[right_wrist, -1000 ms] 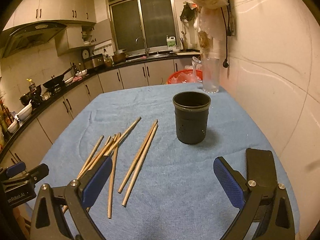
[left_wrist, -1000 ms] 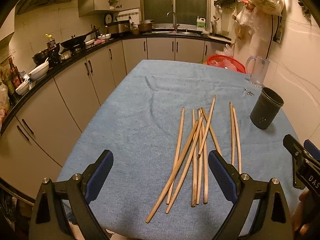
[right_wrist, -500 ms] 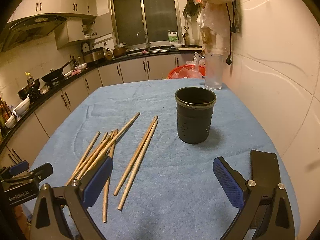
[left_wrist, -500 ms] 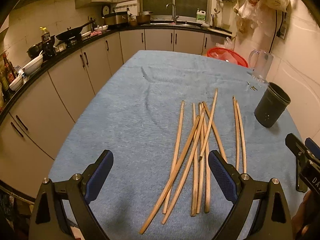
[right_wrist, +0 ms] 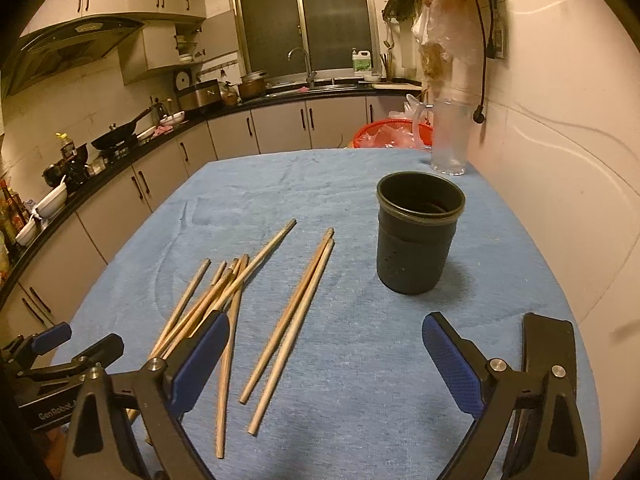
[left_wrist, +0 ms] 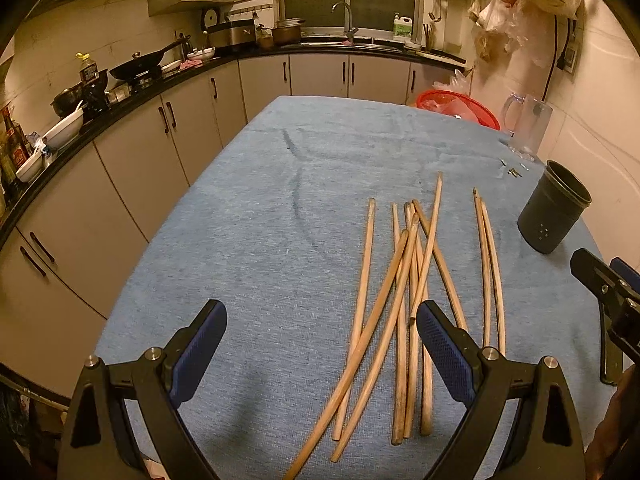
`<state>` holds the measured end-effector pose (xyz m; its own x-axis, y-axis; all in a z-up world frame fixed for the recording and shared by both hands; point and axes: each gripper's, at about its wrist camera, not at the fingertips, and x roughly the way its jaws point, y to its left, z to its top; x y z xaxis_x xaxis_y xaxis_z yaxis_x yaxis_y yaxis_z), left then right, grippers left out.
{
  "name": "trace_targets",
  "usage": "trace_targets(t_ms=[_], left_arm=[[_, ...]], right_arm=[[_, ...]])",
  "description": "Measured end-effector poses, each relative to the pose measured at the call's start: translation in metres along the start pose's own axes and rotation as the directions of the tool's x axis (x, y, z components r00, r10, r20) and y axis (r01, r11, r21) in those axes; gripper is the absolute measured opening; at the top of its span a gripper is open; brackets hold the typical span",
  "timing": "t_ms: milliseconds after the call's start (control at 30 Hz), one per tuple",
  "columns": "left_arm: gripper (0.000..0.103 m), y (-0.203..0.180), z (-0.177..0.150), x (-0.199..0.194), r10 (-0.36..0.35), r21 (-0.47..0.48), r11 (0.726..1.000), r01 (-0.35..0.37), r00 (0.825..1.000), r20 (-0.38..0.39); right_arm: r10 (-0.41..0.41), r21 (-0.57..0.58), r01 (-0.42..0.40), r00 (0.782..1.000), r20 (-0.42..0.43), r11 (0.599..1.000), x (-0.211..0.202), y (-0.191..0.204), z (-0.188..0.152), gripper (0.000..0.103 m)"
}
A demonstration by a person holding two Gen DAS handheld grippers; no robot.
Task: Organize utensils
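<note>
Several wooden chopsticks (left_wrist: 404,280) lie loose on the blue cloth-covered table (left_wrist: 260,220); a crossed bundle lies left of a separate pair (left_wrist: 490,268). They also show in the right wrist view (right_wrist: 236,296), with the pair (right_wrist: 296,312) nearer the middle. A dark cylindrical holder (left_wrist: 554,208) stands upright and empty at the right (right_wrist: 418,236). My left gripper (left_wrist: 320,344) is open, hovering over the near ends of the bundle. My right gripper (right_wrist: 324,360) is open and empty, low over the cloth before the holder.
A clear glass jug (right_wrist: 450,136) and a red basket (right_wrist: 392,134) stand at the table's far right corner. The wall (right_wrist: 560,160) runs close along the right side. Kitchen cabinets and a cluttered counter (left_wrist: 100,92) run along the left and back.
Both grippers have moved forward and lower over the table, so the chopsticks and holder sit closer. Both stay open. Nothing on the table has moved.
</note>
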<state>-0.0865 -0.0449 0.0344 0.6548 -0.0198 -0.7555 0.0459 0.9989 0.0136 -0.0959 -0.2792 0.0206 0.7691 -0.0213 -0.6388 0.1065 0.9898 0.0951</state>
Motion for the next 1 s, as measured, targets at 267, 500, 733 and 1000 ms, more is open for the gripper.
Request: trace_targets(t_ms=[267, 500, 733, 1000], left_arm=[[0.096, 0.001, -0.003, -0.007, -0.006, 0.003, 1.000, 0.006, 1.000, 0.012], [0.096, 0.005, -0.003, -0.013, -0.006, 0.000, 1.000, 0.006, 1.000, 0.023], [0.096, 0.006, -0.003, -0.004, -0.011, -0.004, 1.000, 0.011, 1.000, 0.000], [0.096, 0.030, 0.009, 0.024, -0.141, -0.007, 0.990, 0.141, 0.984, -0.106]], right_arm=[[-0.010, -0.006, 0.011, 1.000, 0.025, 1.000, -0.012, 0.003, -0.004, 0.098], [-0.015, 0.013, 0.015, 1.000, 0.016, 1.000, -0.013, 0.000, -0.004, 0.098], [-0.002, 0.016, 0.003, 1.000, -0.018, 1.000, -0.003, -0.002, -0.003, 0.098], [-0.006, 0.009, 0.006, 0.998, -0.059, 1.000, 0.012, -0.001, -0.002, 0.094]])
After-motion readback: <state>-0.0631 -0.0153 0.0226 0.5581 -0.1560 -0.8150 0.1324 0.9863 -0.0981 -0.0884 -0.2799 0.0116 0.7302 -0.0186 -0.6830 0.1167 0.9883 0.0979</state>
